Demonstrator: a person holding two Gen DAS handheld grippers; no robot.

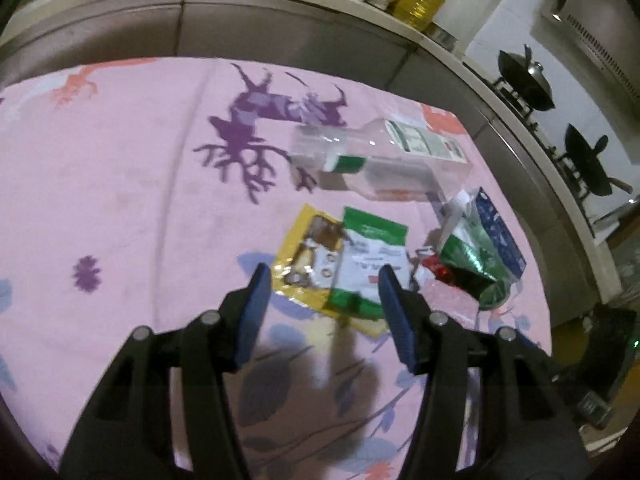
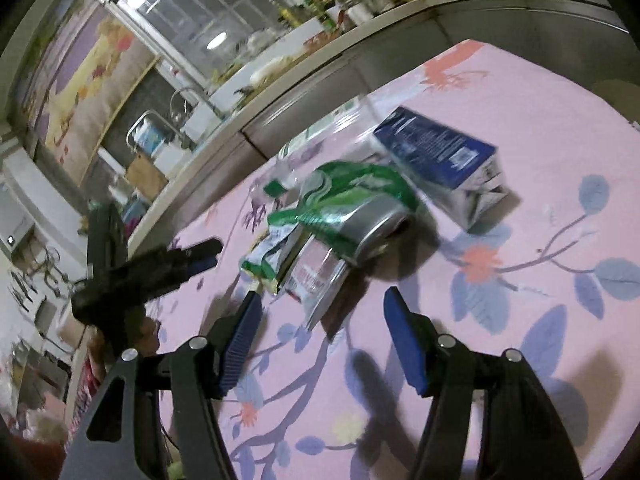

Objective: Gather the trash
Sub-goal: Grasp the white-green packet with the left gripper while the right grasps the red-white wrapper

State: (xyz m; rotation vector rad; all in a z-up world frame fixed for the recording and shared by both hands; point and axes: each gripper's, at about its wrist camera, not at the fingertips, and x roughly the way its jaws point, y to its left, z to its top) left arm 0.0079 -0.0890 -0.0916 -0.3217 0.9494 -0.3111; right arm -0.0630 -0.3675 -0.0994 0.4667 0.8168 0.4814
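Trash lies on a pink patterned tablecloth (image 1: 120,184). A clear plastic bottle (image 1: 380,160) rests on its side. In front of it lie a yellow wrapper (image 1: 304,256) and a green-and-white packet (image 1: 368,264). A crushed green can (image 1: 476,264) and a blue carton (image 1: 500,232) sit to the right. My left gripper (image 1: 322,276) hovers open just above the two flat wrappers, holding nothing. In the right wrist view my right gripper (image 2: 322,300) stands open and empty before the green can (image 2: 360,216), the blue carton (image 2: 436,148) and a silvery wrapper (image 2: 316,276). The left gripper (image 2: 200,254) shows at the left there.
A kitchen counter (image 1: 280,12) runs behind the table with oil bottles (image 1: 420,0) and jars. Two dark woks (image 1: 528,84) sit on a stove at the right. A sink and tap (image 2: 180,108) appear in the right wrist view.
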